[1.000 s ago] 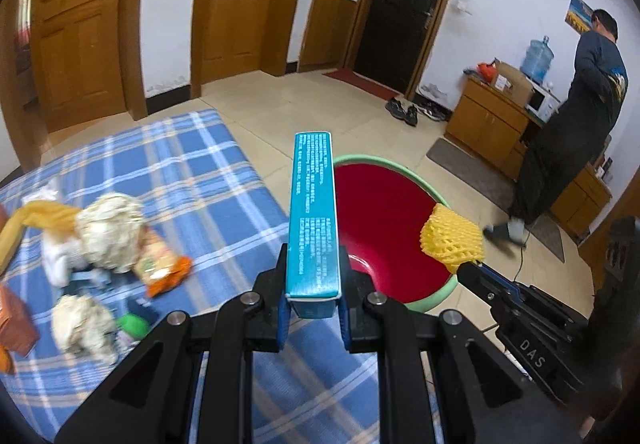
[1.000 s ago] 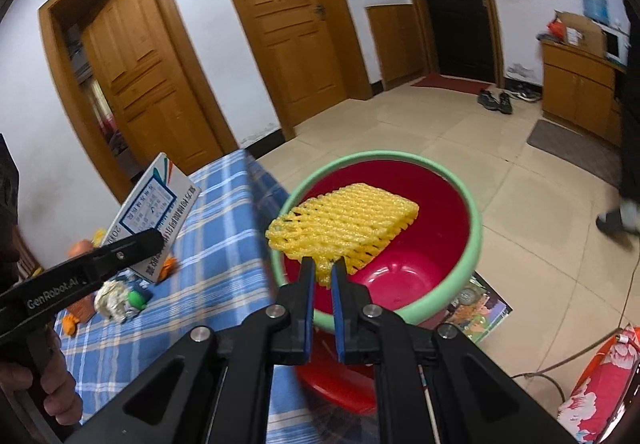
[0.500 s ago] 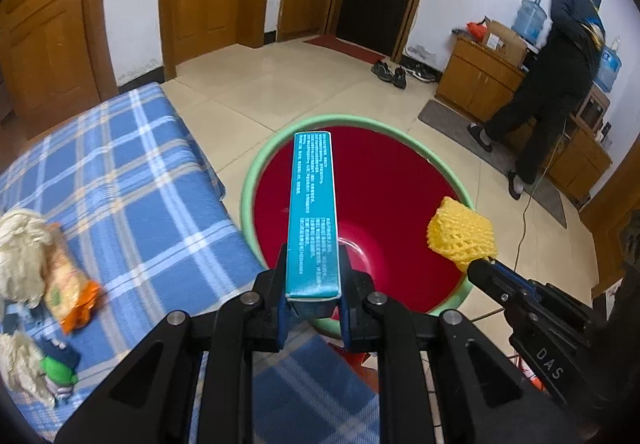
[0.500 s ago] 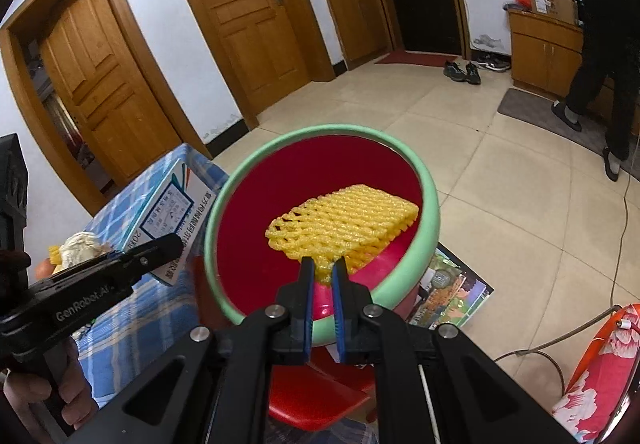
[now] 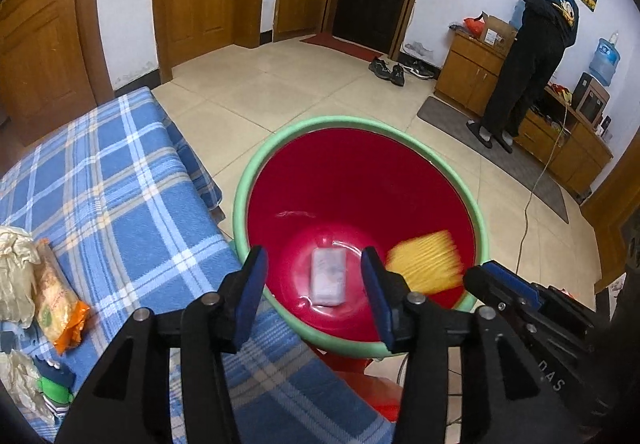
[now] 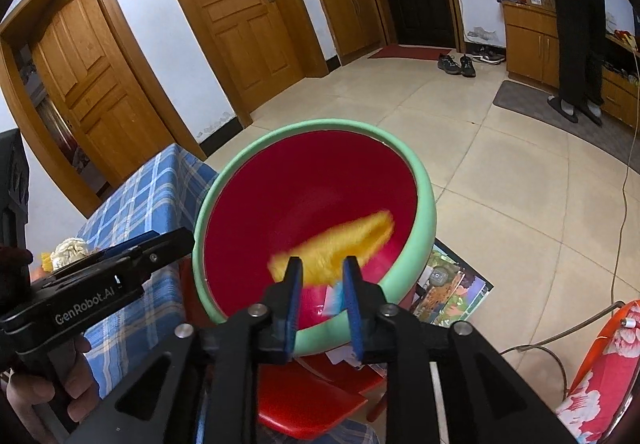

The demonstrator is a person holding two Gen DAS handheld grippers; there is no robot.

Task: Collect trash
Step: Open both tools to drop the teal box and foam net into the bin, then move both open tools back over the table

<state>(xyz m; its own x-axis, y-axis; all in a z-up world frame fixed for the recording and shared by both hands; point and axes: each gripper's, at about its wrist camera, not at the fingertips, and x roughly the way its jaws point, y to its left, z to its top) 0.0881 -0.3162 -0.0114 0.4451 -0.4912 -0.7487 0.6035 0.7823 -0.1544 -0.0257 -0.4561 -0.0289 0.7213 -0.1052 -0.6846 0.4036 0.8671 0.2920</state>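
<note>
Left on the plaid cloth (image 5: 120,196), wrappers (image 5: 56,292) are left lying. The left gripper (image 5: 314,298) is held over the red basin (image 5: 360,124), its jaws opening, nothing between them; a blurred box (image 5: 328,276) is seen in the basin's bottom. Rightward, the right gripper (image 6: 322,302) is opening too; yellow foam net (image 6: 336,244), blurred, is seen inside the basin, free of the pads.

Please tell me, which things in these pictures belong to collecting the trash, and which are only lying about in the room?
Belong to the job:
red basin
box in the basin
yellow foam net in the basin
wrappers on the blue blanket

Only lying about:
shoes
water bottle
cardboard box
</note>
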